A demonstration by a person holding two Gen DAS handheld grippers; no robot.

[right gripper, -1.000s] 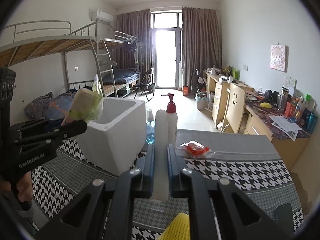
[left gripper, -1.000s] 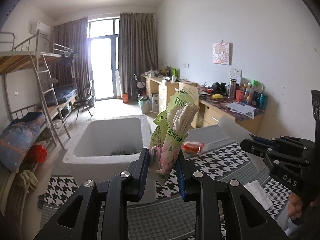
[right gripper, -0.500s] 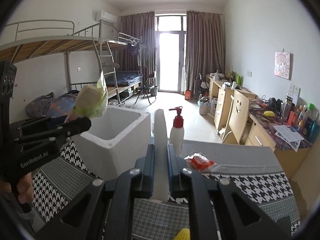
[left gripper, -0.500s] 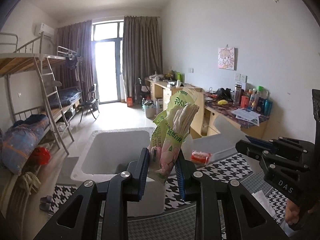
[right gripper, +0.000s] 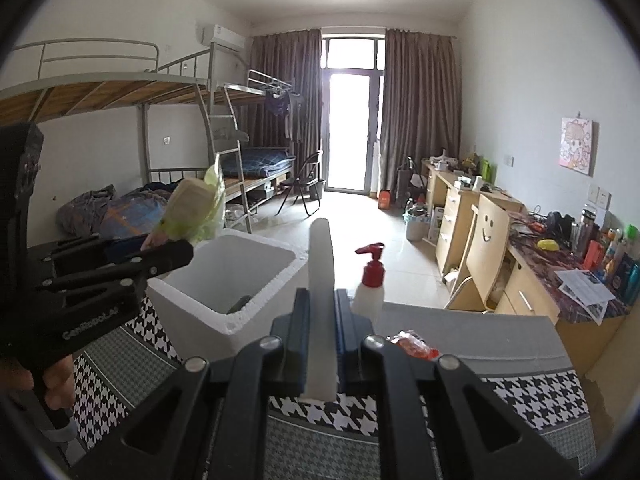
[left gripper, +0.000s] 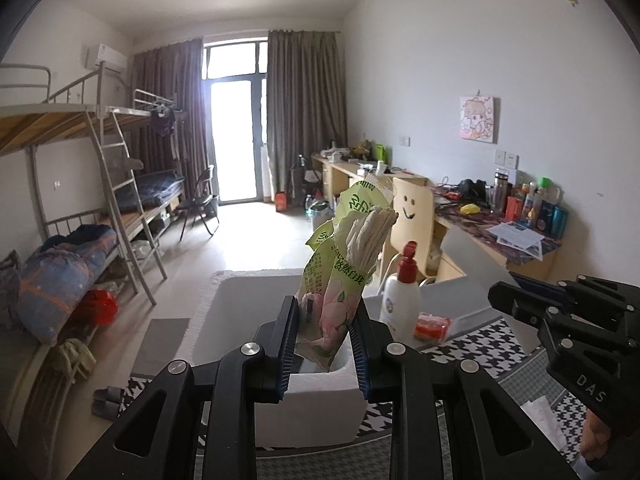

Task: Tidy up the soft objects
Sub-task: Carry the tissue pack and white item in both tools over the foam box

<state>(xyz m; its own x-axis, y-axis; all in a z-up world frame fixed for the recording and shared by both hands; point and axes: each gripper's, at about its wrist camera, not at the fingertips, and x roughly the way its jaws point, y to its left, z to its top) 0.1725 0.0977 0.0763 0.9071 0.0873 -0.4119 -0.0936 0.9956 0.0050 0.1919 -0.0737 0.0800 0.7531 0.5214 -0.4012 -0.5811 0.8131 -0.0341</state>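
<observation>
- Left wrist view: the left claw (left gripper: 323, 340) is closed down on the lower end of a green packet (left gripper: 344, 276) with pale strips poking out of its open top. The packet stands nearly upright and hangs over the near part of the white foam box (left gripper: 320, 400), whose opening runs toward 12 o'clock.
- Right wrist view: the right claw (right gripper: 321, 340) is pinched tight on a white foam slab (right gripper: 321, 276) that stands on edge, pointing to 12 o'clock. What the slab belongs to I cannot tell.
- Around them: a pump bottle (right gripper: 370, 286) with a red top stands at 1 o'clock of the right claw, just beside the box. A small red packet (right gripper: 412, 345) lies on the grey strip of the checked tabletop (right gripper: 532, 396).
- Step in hand, as I judge it: carrying the green packet to the box, with the drop not yet made.
- Next move calls for: lowering the left claw until the packet's bottom is inside the walls, then opening it. The packet is limp and top-heavy, so a high release could tip it over the rim.
- Right claw should hold the slab away from the opening meanwhile.
</observation>
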